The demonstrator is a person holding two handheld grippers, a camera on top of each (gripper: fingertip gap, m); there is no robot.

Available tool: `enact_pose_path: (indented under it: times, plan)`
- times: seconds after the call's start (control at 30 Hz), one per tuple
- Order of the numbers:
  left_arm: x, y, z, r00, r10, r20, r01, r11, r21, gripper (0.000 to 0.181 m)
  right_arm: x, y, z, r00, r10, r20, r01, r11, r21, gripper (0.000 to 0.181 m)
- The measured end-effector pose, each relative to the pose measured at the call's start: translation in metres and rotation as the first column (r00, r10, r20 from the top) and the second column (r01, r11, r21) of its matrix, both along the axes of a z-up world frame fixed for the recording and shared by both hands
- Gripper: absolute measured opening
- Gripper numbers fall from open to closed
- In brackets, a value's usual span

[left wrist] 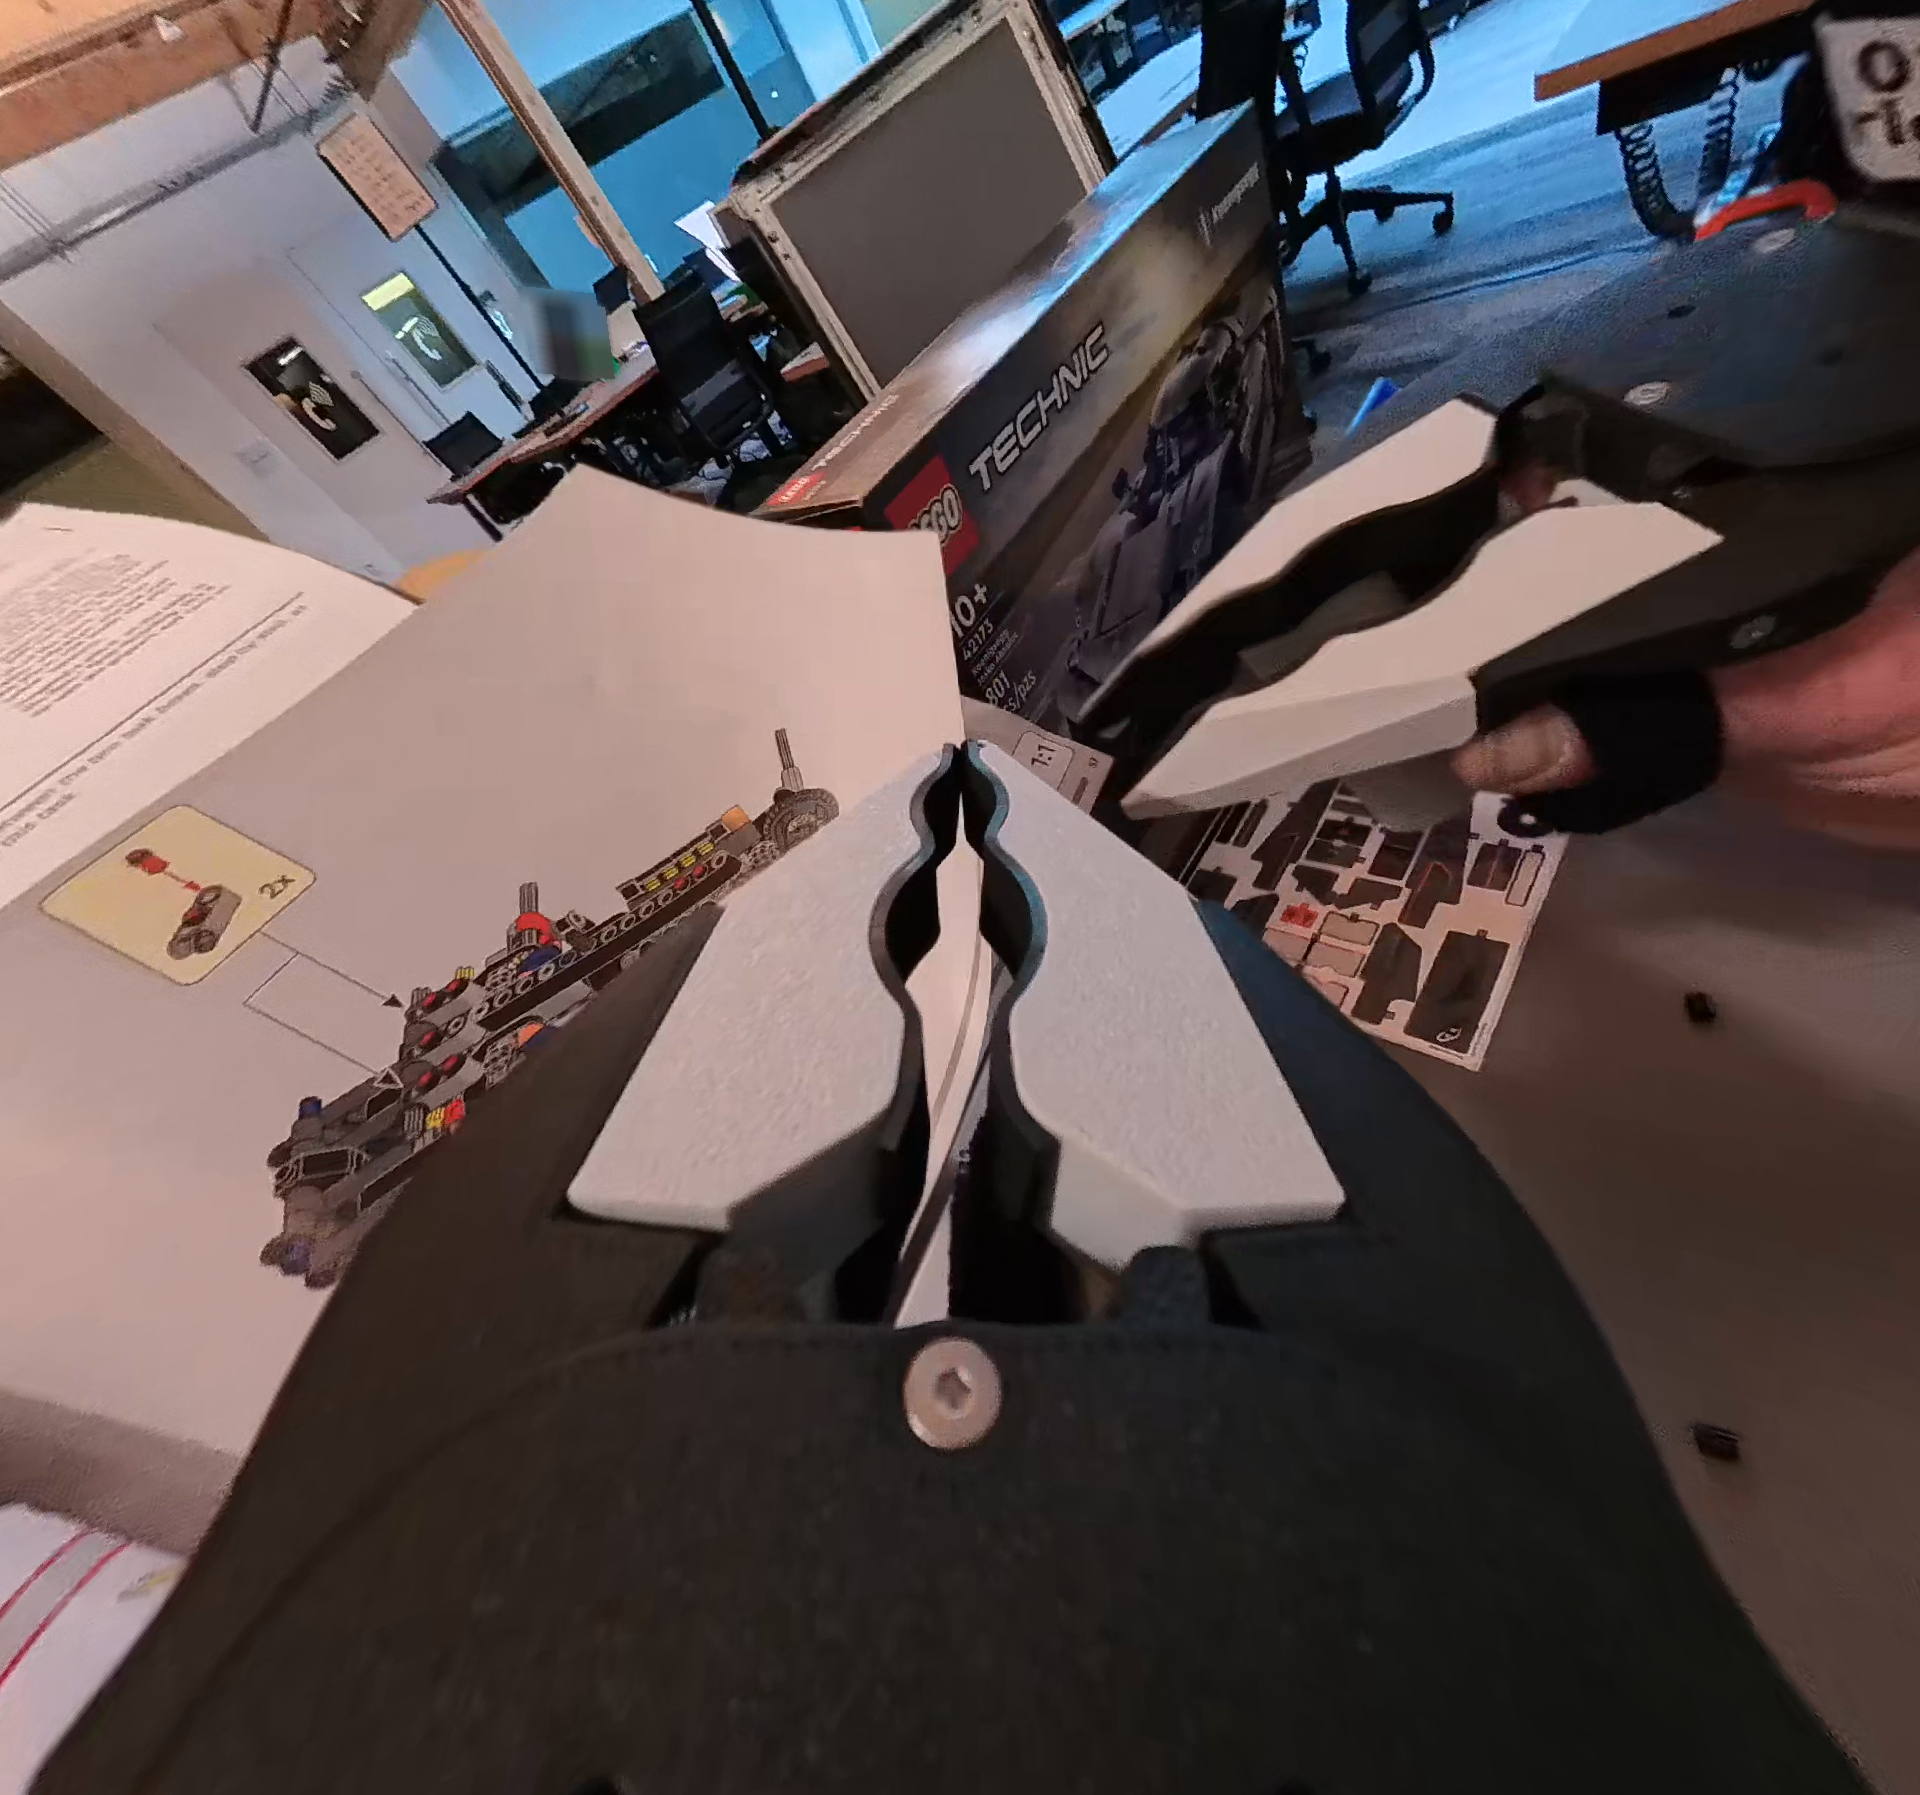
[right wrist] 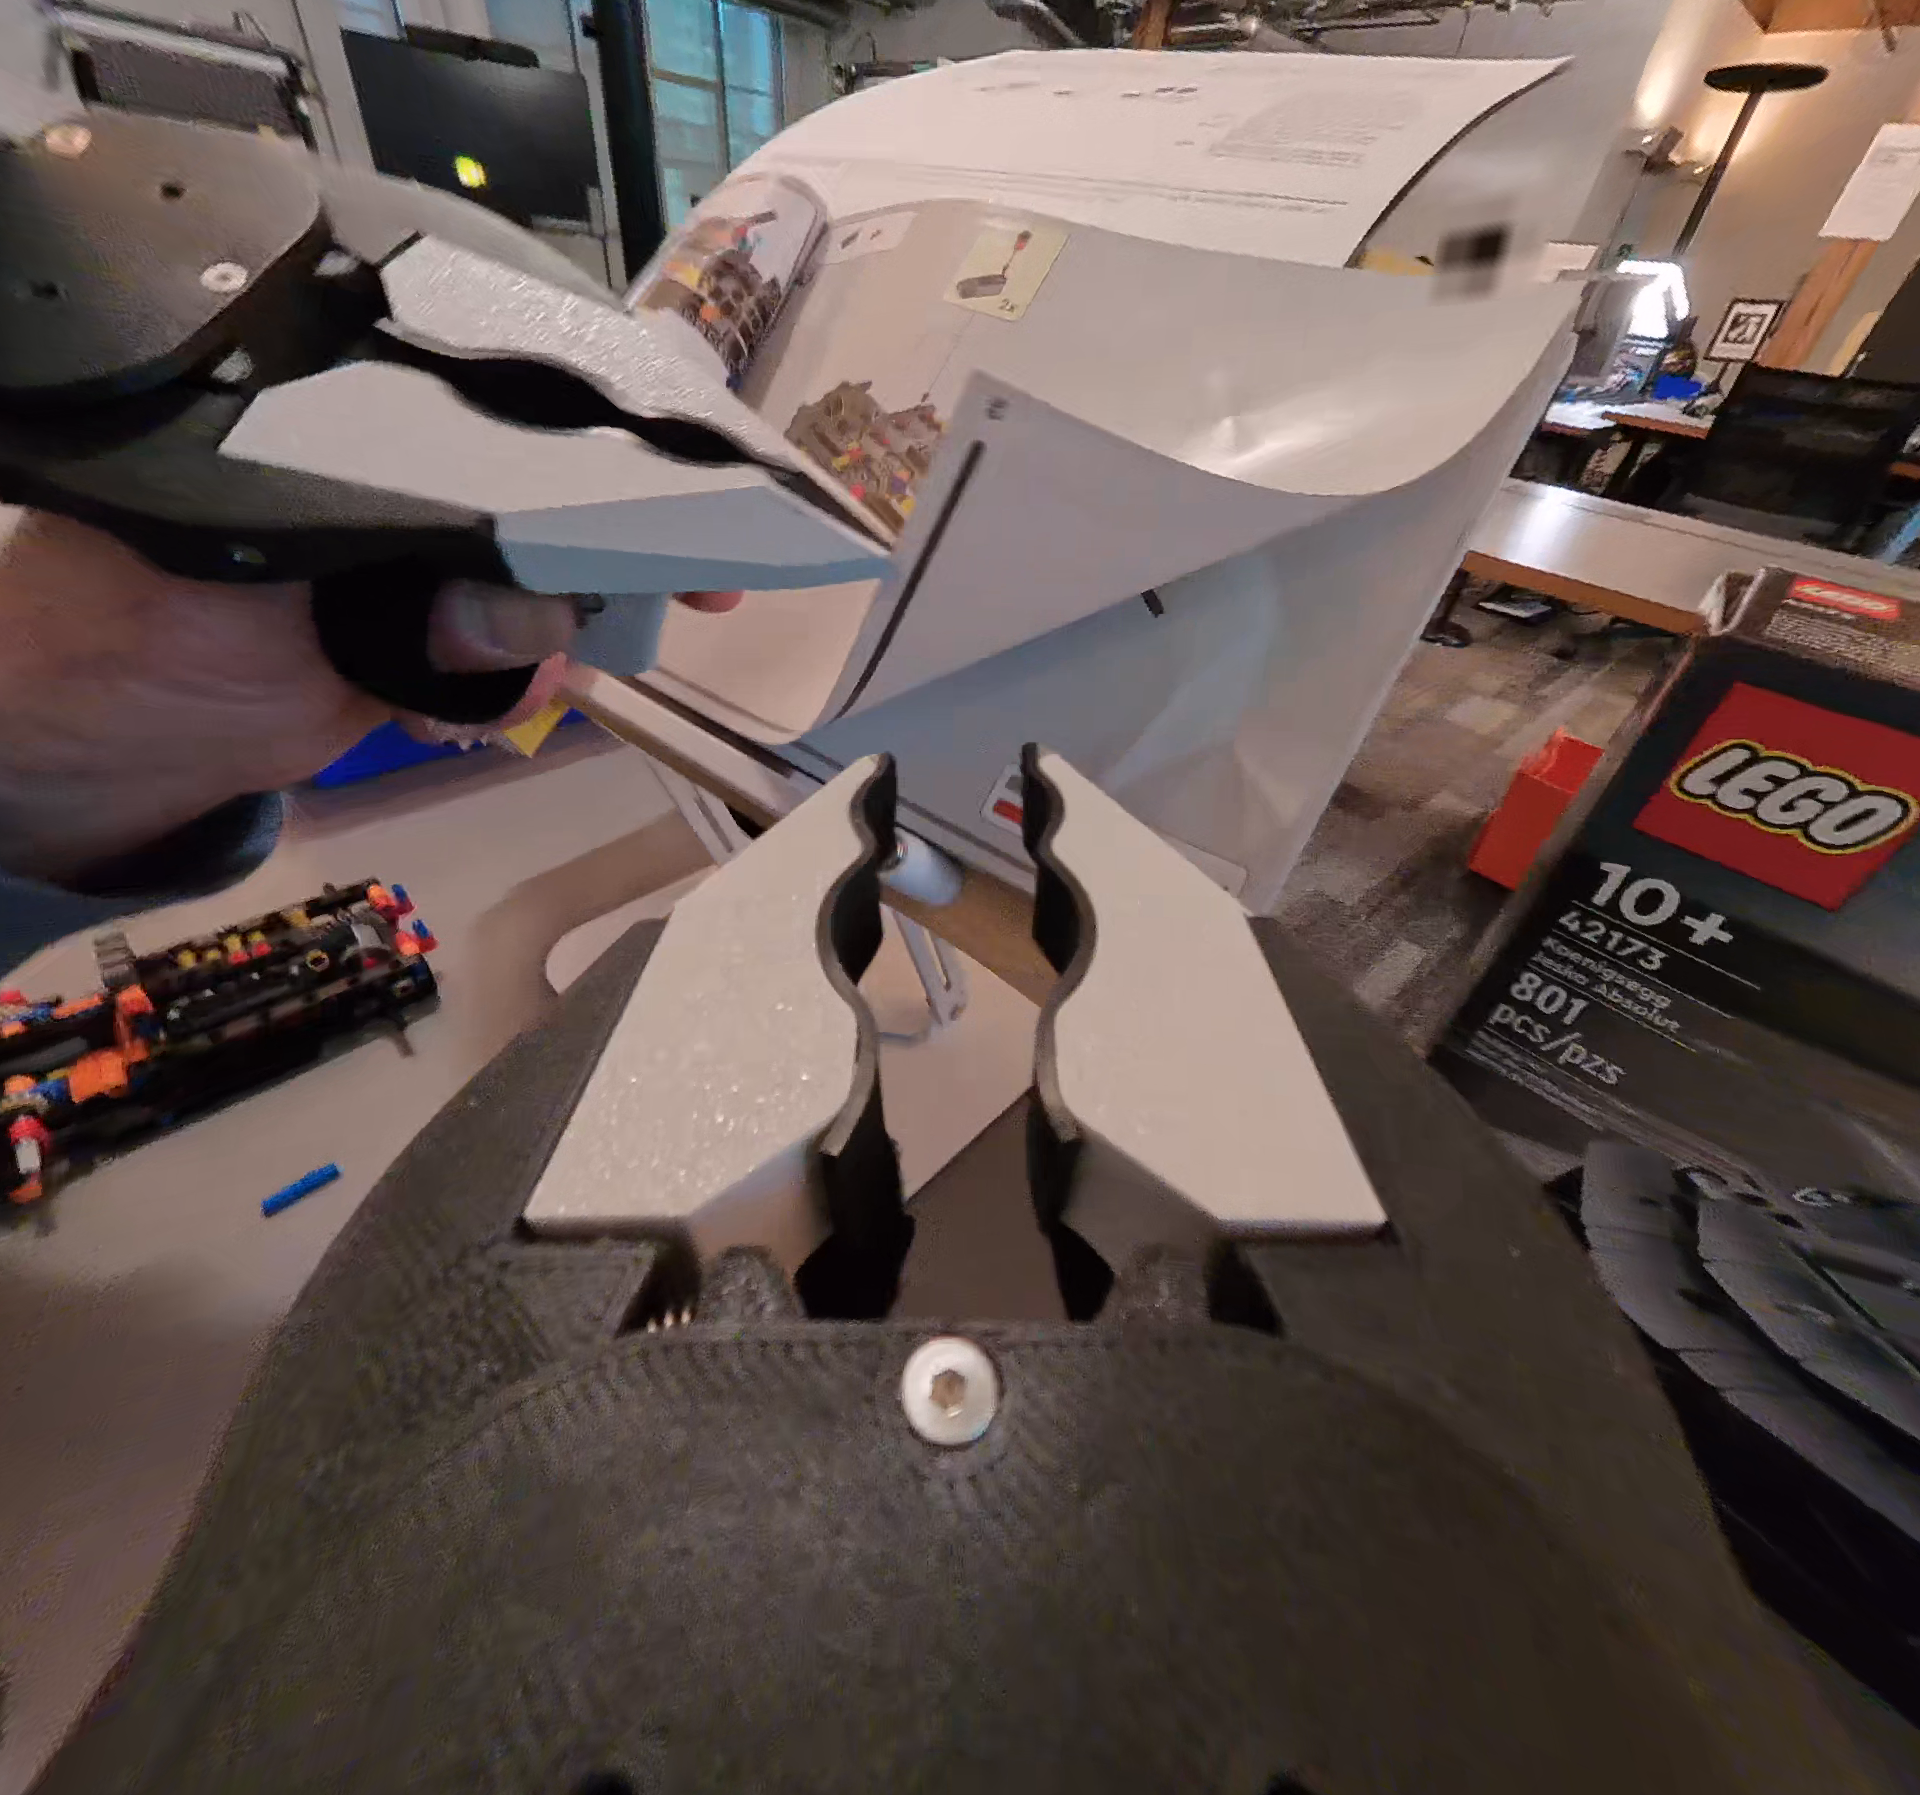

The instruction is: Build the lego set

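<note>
My left gripper [left wrist: 961,758] is shut on the edge of a lifted page of the instruction booklet [left wrist: 623,706], and the page runs between its jaws. In the right wrist view it [right wrist: 842,514] holds the curled page [right wrist: 1195,395] up from the left. My right gripper [right wrist: 956,769] is open and empty, just below the booklet's lower edge. It shows at the right of the left wrist view [left wrist: 1107,758]. The partly built black and orange Lego model [right wrist: 208,997] lies on the grey table [right wrist: 156,1382] at the left.
The Lego box [right wrist: 1766,862] stands at the right, also in the left wrist view [left wrist: 1091,457]. A sticker sheet [left wrist: 1382,914] lies in front of it. A dark bag of parts [right wrist: 1766,1278] lies below the box. A small blue piece [right wrist: 299,1189] and small black pieces [left wrist: 1700,1007] lie loose. Only a small space, under 4 cm, lies between the two pairs of fingers.
</note>
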State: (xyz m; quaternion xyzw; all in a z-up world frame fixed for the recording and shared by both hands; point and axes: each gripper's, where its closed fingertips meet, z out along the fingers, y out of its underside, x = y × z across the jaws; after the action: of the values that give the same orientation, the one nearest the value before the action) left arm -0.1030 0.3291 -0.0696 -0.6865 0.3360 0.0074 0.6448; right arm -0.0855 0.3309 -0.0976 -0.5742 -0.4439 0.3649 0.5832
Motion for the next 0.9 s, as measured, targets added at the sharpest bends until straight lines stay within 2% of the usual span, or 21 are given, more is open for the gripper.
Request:
enact_pose_path:
  times: [0.07,0.17,0.27,0.33,0.4,0.47,0.53,0.6,0.7,0.8,0.87,0.9]
  plan:
    - [-0.004,-0.005,0.003,1.000,0.008,0.018,-0.008,1.000,0.010,0.000,-0.005,0.003,0.004,1.000,0.007,-0.016,-0.008,0.999,-0.034,0.029]
    - [-0.013,-0.023,0.008,0.999,0.001,0.042,-0.002,1.000,0.017,0.000,-0.026,0.000,0.012,0.999,0.029,-0.018,-0.030,0.999,-0.043,0.026]
    - [-0.041,-0.045,0.024,0.994,0.021,0.110,-0.026,0.999,0.042,0.001,-0.056,-0.016,0.021,0.996,0.086,-0.015,-0.086,0.996,0.002,0.020]
    - [-0.057,-0.057,0.034,0.983,0.001,0.185,-0.008,0.999,0.035,0.008,-0.072,-0.025,0.027,0.993,0.116,-0.016,-0.116,0.993,0.016,0.018]
    - [-0.073,-0.060,0.036,0.982,0.029,0.184,-0.034,0.999,0.024,0.019,-0.085,-0.029,0.030,0.991,0.131,-0.005,-0.131,0.991,0.032,0.015]
    - [-0.080,-0.054,0.031,0.982,0.050,0.182,-0.047,0.999,-0.021,0.037,-0.095,-0.032,0.029,0.990,0.141,0.014,-0.141,0.989,0.043,0.012]
    - [-0.079,-0.041,0.027,0.978,0.062,0.197,-0.050,0.997,-0.067,0.045,-0.103,-0.032,0.025,0.989,0.145,0.037,-0.146,0.988,0.040,0.012]
    - [-0.092,-0.021,0.019,0.968,0.166,0.188,-0.146,0.983,-0.115,0.052,-0.106,-0.033,0.024,0.988,0.150,0.043,-0.152,0.988,0.043,0.010]
    - [-0.100,-0.006,0.020,0.939,0.196,0.283,-0.156,0.975,-0.156,0.055,-0.105,-0.033,0.024,0.987,0.153,0.053,-0.155,0.987,0.045,0.010]
    - [-0.114,-0.005,0.026,0.919,0.235,0.317,-0.200,0.970,-0.142,0.063,-0.103,-0.031,0.021,0.986,0.155,0.061,-0.158,0.987,0.038,0.009]
    - [-0.113,-0.007,0.026,0.921,0.215,0.325,-0.174,0.973,-0.151,0.065,-0.102,-0.029,0.017,0.985,0.162,0.066,-0.164,0.986,0.032,0.008]
    - [-0.105,-0.008,0.024,0.929,0.176,0.325,-0.125,0.977,-0.174,0.064,-0.102,-0.029,0.014,0.984,0.165,0.069,-0.168,0.985,0.029,0.008]
